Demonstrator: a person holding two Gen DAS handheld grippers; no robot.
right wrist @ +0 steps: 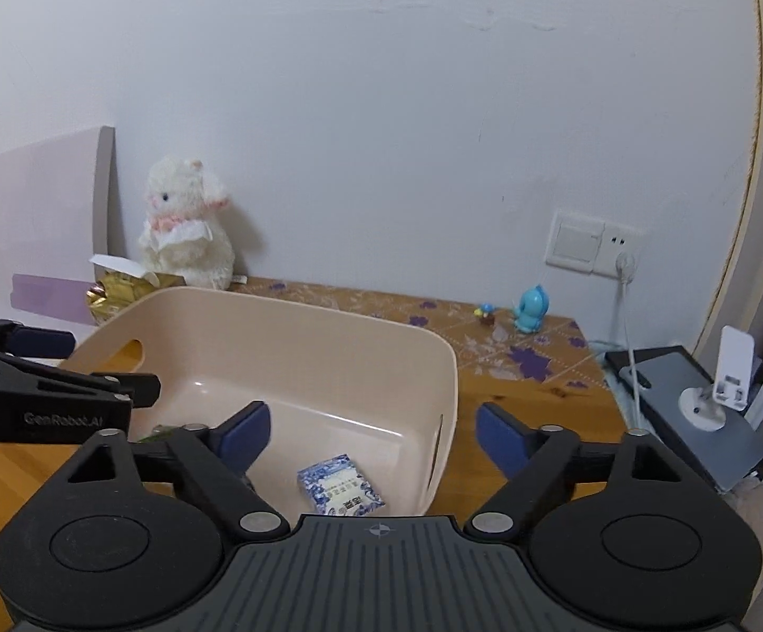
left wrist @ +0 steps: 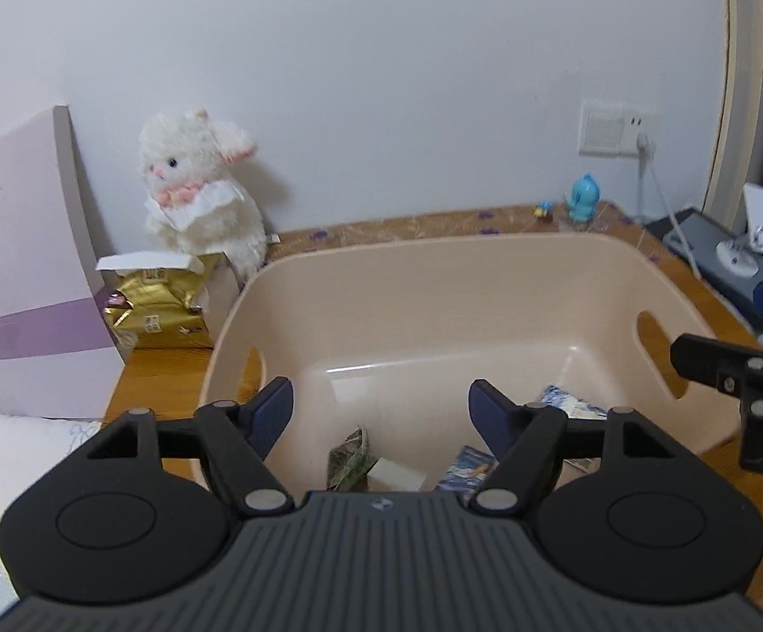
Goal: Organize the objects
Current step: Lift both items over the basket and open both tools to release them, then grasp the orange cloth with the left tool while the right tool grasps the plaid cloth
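A blue-and-white patterned box (right wrist: 341, 490) lies flat in the beige bin (right wrist: 381, 326), beneath the empty, spread right gripper (right wrist: 372, 434); the left gripper (left wrist: 380, 408) gapes too, over what looks like crumpled green paper (left wrist: 352, 461).

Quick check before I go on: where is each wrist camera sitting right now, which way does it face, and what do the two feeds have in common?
Left wrist: above the bin's near rim, facing the back wall; left gripper open over the bin, right gripper at the right edge.
Right wrist: above the bin's near right corner, facing the same wall; right gripper open, left gripper at the left edge.
Shared: bin, blue-white box inside it, plush rabbit, blue toy, wall socket.
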